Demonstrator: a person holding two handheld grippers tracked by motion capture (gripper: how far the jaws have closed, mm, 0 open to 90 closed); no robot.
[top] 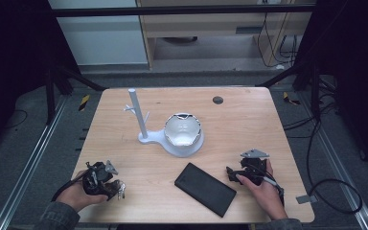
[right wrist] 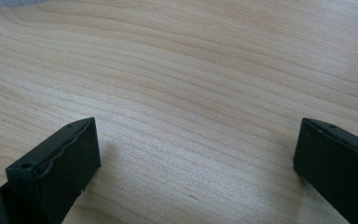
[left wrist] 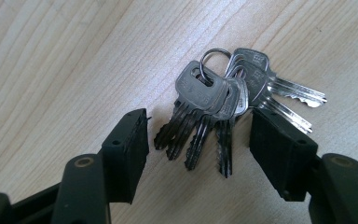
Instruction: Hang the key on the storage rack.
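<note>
Left tongs parted around keys on table, right tongs wide open, empty

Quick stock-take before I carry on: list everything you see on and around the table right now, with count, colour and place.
bunch of keys: one bunch on a ring, silver, lying on the table near its front left corner, between the left gripper's open jaws, not pressed by the pads
stand: one, white, an upright post with small pegs, its base joined to a dish, table centre
bowl: one, shiny silver, in the stand's dish
flat case: one, black, front centre, lying at an angle
table: one, light wood
left gripper: one, black, open over the keys
right gripper: one, black, open over bare wood, front right
</note>
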